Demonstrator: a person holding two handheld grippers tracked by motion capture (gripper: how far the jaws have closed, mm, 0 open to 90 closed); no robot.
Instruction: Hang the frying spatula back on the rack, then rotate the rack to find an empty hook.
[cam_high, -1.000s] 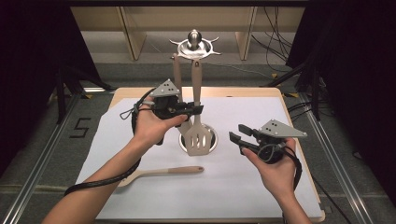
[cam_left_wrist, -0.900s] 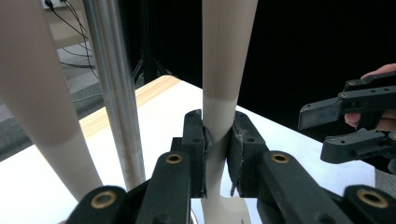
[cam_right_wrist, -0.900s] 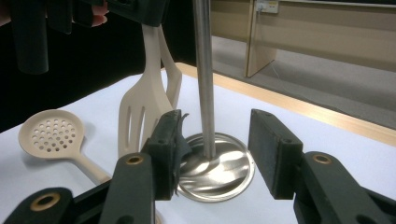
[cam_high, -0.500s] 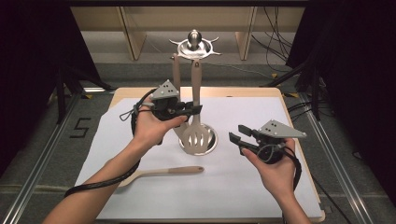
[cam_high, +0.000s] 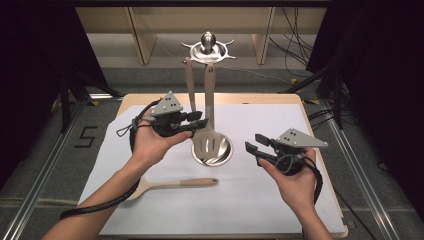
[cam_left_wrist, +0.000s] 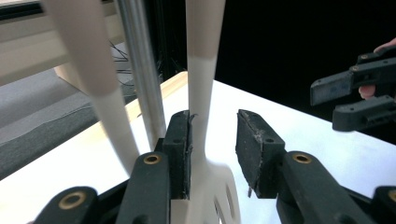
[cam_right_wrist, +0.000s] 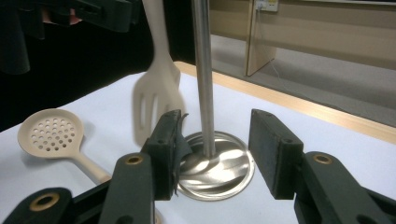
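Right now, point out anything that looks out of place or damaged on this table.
The skimmer spoon lies flat on the white sheet, while the slotted turner hangs from the utensil stand. In the left gripper view, the pad lining on one jaw of the left gripper looks frayed and peeling. Nothing is spilled.

Hanging from the rack (cam_high: 208, 47) over its base (cam_high: 224, 152) – slotted turner (cam_high: 206, 141); skimmer (cam_high: 172, 184) lying before it, leftward, on the sheet (cam_high: 250, 200).
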